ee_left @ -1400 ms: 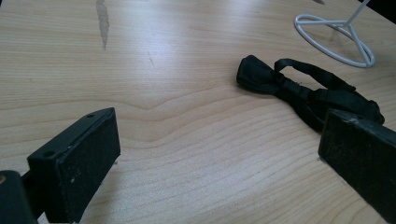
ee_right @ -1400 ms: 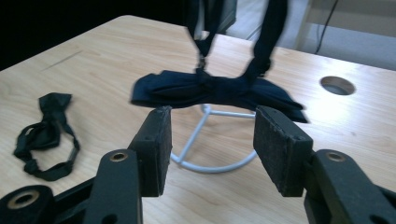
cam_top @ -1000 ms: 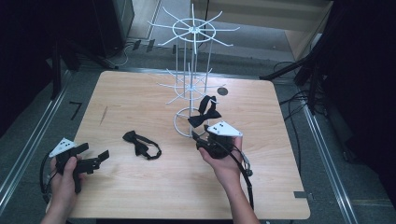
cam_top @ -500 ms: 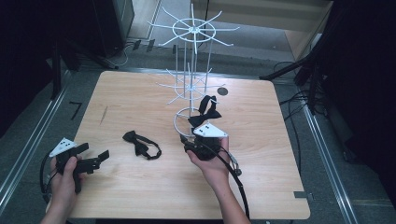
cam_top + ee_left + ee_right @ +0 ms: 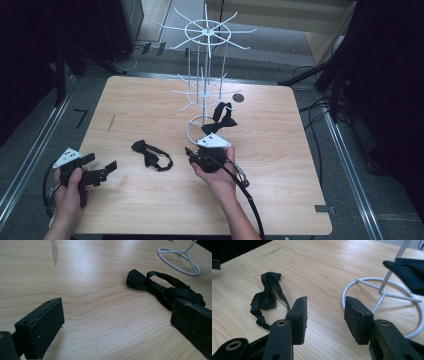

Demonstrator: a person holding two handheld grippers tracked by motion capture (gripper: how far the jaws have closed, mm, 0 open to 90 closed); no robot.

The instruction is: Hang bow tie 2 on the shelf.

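One bow tie (image 5: 220,116) hangs on the wire rack (image 5: 204,95); a second (image 5: 151,154) lies left of its base as the half-open, empty right gripper (image 5: 192,156), jaws just closing, nears it and the left gripper (image 5: 107,169) waits open, empty.

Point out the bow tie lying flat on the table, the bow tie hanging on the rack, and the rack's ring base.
Bow tie on the table (image 5: 150,155): high view, on its knot.
Hanging bow tie (image 5: 221,120): high view, on its middle.
Rack's ring base (image 5: 348,291): right gripper view, on the ring's left rim.
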